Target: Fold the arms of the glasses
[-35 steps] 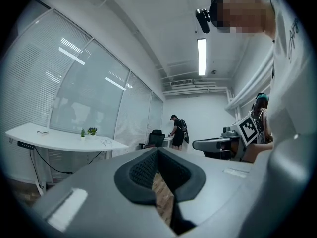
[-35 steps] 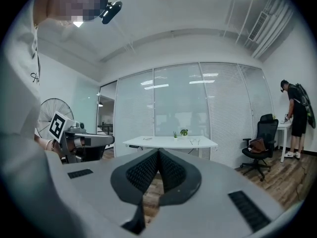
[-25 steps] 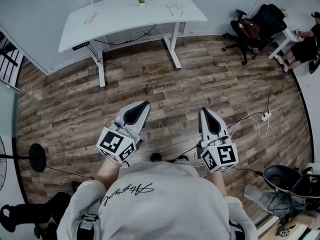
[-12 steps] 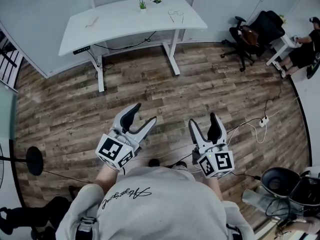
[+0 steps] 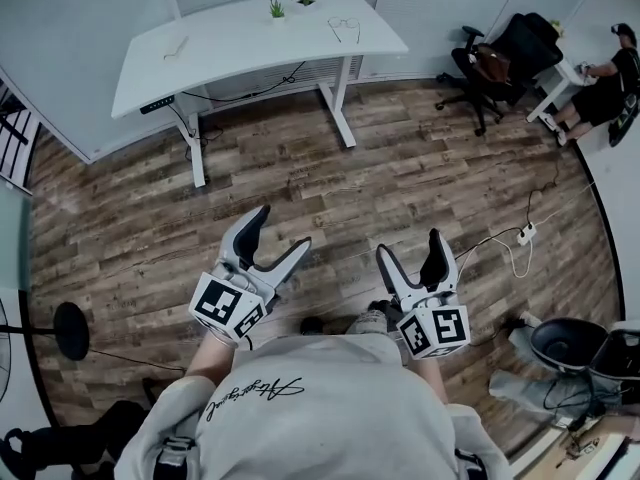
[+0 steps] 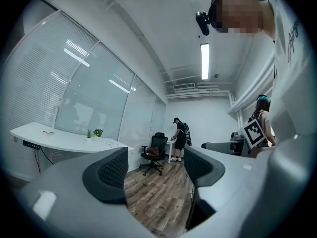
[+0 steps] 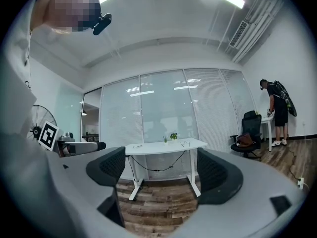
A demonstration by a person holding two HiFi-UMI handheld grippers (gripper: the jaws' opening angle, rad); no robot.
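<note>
Far desk holds glasses — tiny, arms indistinct

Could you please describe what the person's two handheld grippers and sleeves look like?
The left gripper and right gripper are pale grey two-jawed shells with black textured pads, each carrying a white cube printed with black square markers. Their jaws are opening, nothing between them. The person wears a light grey sweatshirt with black script lettering.

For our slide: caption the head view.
Empty, jaws opening, left gripper and right gripper over the floor; glasses on the desk beyond.
</note>
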